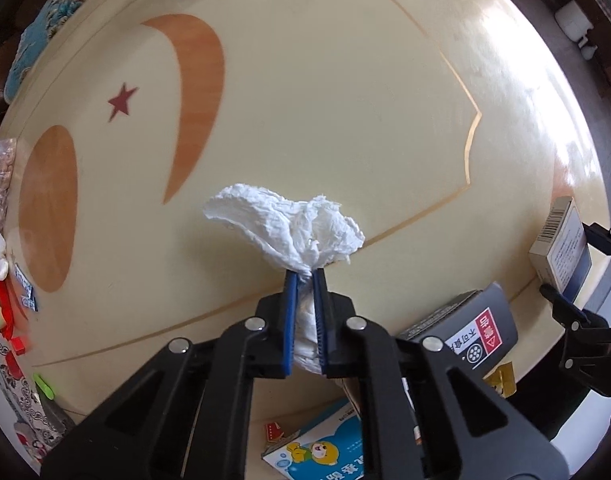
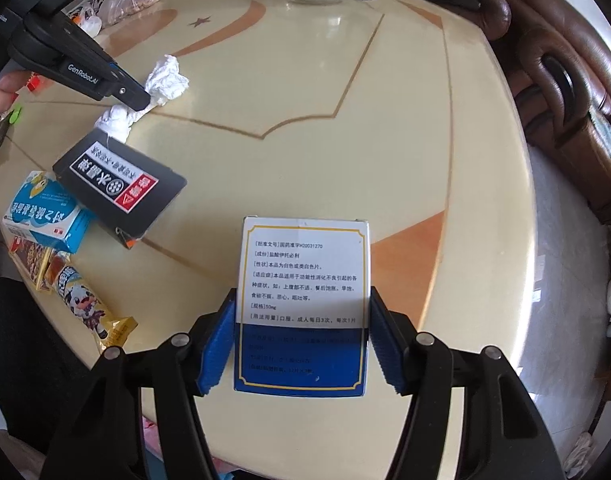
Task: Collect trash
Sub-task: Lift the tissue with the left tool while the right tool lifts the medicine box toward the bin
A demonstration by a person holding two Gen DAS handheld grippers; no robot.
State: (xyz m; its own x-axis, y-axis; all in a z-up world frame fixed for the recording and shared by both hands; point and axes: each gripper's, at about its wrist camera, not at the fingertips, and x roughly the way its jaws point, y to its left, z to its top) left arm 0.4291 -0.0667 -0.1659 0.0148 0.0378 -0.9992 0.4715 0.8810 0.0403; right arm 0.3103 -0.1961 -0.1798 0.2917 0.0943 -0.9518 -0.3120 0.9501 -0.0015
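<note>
The left hand-held gripper (image 1: 304, 276) was clamped on a crumpled white tissue (image 1: 289, 224), its blue pads squeezed nearly together with the wad bulging out ahead of the tips and trailing back between the jaws. The right hand-held gripper (image 2: 301, 312) had its pads pressed against both side edges of a white-and-blue medicine box (image 2: 303, 304), so that box looked gripped too.

Both pieces appeared picked up rather than disposed of; no bin showed in either view. Left on the cream counter (image 2: 385, 160) were a black carton (image 2: 121, 188), a light blue medicine box (image 2: 45, 216) and a cow-printed snack wrapper (image 2: 85, 304), clustered near the left edge. The task looked early.

The held box's long axis ran along the gripper's fingers, white end pointing away, blue end toward the camera. The tissue had no clear axis.
</note>
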